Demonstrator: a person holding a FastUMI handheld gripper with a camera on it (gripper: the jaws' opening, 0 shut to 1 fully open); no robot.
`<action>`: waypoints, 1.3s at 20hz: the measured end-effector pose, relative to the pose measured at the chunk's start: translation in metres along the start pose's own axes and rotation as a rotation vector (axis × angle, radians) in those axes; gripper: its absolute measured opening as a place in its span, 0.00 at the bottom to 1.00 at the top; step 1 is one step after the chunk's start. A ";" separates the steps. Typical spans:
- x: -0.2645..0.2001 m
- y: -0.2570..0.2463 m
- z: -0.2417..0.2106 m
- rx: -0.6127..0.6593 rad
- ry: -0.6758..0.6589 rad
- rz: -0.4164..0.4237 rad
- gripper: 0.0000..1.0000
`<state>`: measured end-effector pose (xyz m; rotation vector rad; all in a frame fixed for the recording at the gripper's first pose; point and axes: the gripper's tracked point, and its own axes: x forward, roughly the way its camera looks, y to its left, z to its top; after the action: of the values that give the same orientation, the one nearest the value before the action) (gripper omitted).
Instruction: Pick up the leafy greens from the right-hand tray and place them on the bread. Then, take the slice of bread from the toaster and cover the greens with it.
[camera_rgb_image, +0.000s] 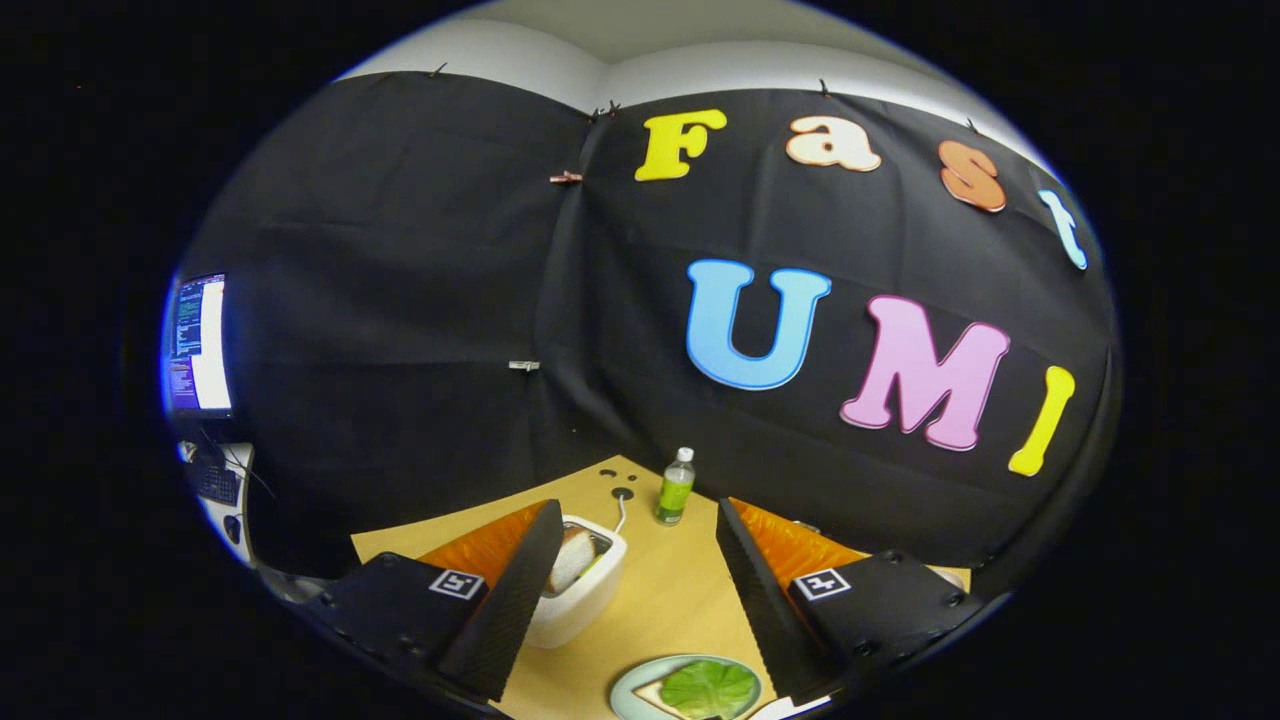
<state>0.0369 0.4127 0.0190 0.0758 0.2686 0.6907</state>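
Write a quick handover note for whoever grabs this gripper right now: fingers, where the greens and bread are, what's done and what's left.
Gripper: open, holding nothing, raised over the table.
Greens: already lying on the bread on the plate, between the fingers and close in.
Toaster: just ahead of the left finger, with the second slice sticking up from its slot.
Bottle: beyond the fingers, near the wall.
Done: greens placed.
Left: take the slice from the toaster and cover the greens.
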 end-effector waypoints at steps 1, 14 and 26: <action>0.014 0.011 -0.014 0.024 0.036 0.019 0.96; 0.149 0.061 -0.155 0.232 0.341 -0.003 0.82; 0.163 0.052 -0.163 0.282 0.361 -0.066 0.12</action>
<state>0.0813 0.5537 -0.1657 0.2113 0.7125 0.5948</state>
